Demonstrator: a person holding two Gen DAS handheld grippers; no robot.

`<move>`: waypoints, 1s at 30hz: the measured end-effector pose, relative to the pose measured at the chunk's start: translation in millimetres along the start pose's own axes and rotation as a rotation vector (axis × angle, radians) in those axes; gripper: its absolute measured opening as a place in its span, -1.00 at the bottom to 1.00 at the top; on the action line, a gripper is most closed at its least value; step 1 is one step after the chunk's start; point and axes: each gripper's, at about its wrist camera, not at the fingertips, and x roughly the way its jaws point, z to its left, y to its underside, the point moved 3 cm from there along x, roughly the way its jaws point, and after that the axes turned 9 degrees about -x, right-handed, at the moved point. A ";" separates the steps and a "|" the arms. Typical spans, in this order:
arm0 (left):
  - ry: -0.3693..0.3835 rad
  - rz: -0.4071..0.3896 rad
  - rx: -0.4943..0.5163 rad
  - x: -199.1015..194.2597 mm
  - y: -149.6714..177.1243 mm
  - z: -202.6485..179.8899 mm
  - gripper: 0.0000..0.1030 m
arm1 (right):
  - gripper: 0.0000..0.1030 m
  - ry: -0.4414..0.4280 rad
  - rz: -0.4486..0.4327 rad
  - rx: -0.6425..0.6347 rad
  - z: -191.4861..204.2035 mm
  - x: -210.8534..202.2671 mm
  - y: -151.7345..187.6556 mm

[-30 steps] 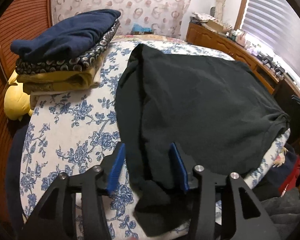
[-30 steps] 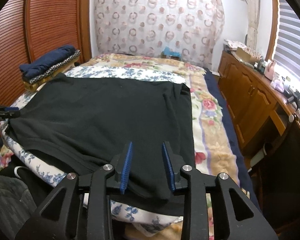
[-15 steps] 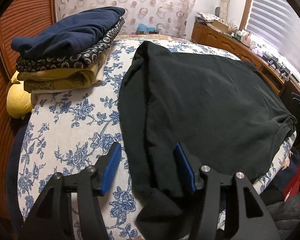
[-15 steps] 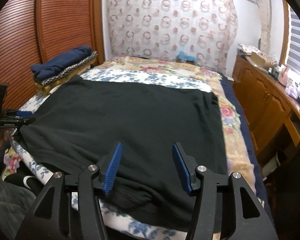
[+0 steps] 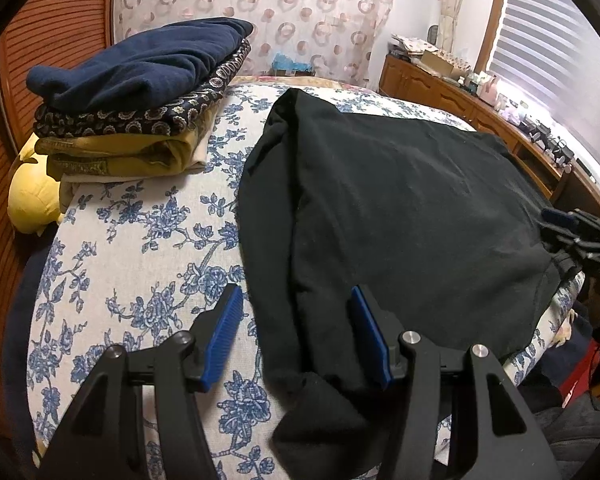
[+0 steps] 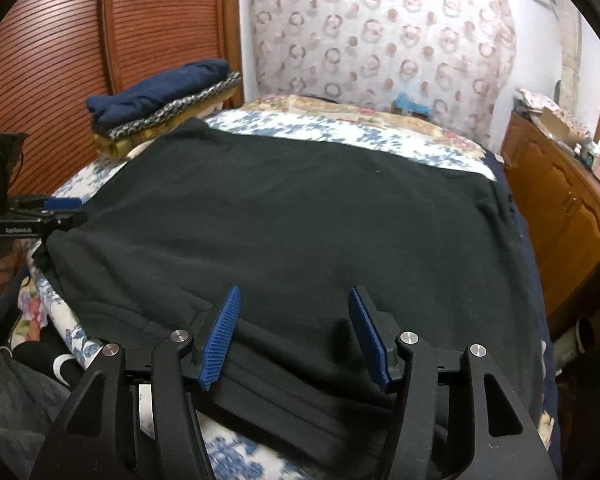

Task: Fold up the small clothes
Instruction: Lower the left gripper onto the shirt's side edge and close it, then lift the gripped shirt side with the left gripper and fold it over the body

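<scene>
Black garment [image 5: 400,208] lies spread flat on the bed [image 5: 140,240], covering most of the blue-floral cover; its near hem reaches the bed's near edge, where a sleeve end droops over, cut off by the frame bottom. Left tongs [image 5: 296,328] hover spread over the garment's left fold w/ cloth between the blue pads but not pinched. Right tongs [image 6: 294,330] also spread, jaws have just been opening, poised over the near hem; cloth lies under them, not gripped. Open room: bare floral strip left of the garment, btwn it and the folded stack [image 5: 140,100] (navy on top, patterned, then yellow) near the far-left corner by the slatted wood door [image 6: 60,60]. Right of the bed, a narrow dark gap before the wooden cabinet [image 6: 560,208]. Yellow soft thing [image 5: 32,200] partly hidden under the stack. Person's hand [image 6: 0,264] at the right view's left edge, mostly cut off. Small white lettering on the left tool's bar there, too blurred to read. Cabinet-top clutter too small to make out.
</scene>
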 end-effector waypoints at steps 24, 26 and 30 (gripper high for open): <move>0.242 -0.077 0.022 -30.4 -35.2 -54.0 -0.94 | 0.49 0.015 0.021 0.016 7.4 19.2 14.9; 0.265 -0.081 0.053 -28.6 -46.6 -70.2 -0.95 | 0.49 0.008 0.012 0.035 3.4 14.2 18.9; 0.318 -0.079 0.124 -27.0 -66.5 -111.5 -0.95 | 0.49 0.020 -0.006 0.076 -9.7 1.5 28.6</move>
